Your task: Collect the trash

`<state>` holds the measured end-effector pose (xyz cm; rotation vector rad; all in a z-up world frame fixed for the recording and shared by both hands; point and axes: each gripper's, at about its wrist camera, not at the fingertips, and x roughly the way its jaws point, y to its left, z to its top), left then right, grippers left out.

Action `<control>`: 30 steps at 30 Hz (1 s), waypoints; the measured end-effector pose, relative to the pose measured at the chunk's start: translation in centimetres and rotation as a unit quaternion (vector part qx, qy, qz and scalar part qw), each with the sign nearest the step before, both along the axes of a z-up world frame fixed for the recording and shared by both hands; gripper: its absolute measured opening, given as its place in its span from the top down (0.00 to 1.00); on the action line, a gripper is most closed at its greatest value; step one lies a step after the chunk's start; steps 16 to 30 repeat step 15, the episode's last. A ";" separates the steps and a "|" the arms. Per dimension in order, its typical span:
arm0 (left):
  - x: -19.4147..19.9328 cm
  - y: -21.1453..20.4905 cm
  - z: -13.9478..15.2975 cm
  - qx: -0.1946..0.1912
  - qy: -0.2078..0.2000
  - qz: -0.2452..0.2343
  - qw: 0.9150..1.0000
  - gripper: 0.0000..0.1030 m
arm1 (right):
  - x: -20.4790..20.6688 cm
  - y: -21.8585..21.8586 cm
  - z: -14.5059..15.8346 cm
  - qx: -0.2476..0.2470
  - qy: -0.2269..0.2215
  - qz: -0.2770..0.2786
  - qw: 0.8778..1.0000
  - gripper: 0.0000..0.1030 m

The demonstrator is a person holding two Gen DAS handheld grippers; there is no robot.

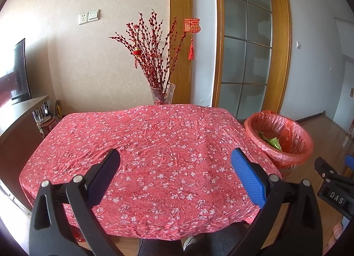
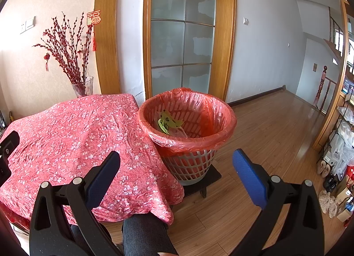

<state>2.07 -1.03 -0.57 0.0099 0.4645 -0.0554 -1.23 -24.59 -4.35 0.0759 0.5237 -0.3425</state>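
Over the near edge of the table (image 1: 66, 127), the left gripper (image 1: 176, 156) hangs with its jaws spread wide and nothing between them, one blue pad (image 1: 249, 178) facing inward on the right and a dark pad (image 1: 104, 178) on the left. A red cloth with small white blossoms (image 1: 168, 145) covers the whole tabletop and drapes over its edges. At the far edge of the table stands a glass vase (image 1: 163, 94) holding tall red branches (image 1: 152, 47), with a red tasselled ornament (image 1: 192, 34) hanging on the wooden door frame just behind. To the right of the table, on the wooden floor (image 2: 276, 127), sits a basket bin (image 2: 188, 167) lined with a red plastic bag (image 2: 221, 112); the bag's rim folds over the top of the bin. Inside lies the trash (image 2: 169, 121), yellow-green wrappers and some pale plastic, resting near the left inner wall. The bin stands on a low dark stand (image 2: 212, 180), just beside the hanging cloth. The right gripper (image 2: 177, 156) hovers near the table's right corner, facing the bin, its jaws likewise wide apart and holding nothing. Behind the bin is a frosted glass door (image 2: 183, 34) in a wooden frame. Part of the right gripper shows at the right edge of the left wrist view, well apart from the left one
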 end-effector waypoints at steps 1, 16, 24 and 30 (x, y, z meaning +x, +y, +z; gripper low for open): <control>0.0 0.0 0.0 0.000 0.000 0.000 1.000 0.05 | 0.0 0.0 0.0 0.000 0.001 0.000 1.000 0.02; 0.2 0.2 0.1 0.001 -0.001 0.003 1.000 0.05 | 0.2 0.1 0.1 0.000 0.003 0.002 1.000 0.02; 0.2 0.2 0.1 0.001 -0.001 0.003 1.000 0.05 | 0.2 0.1 0.1 0.000 0.003 0.002 1.000 0.02; 0.2 0.2 0.1 0.001 -0.001 0.003 1.000 0.05 | 0.2 0.1 0.1 0.000 0.003 0.002 1.000 0.02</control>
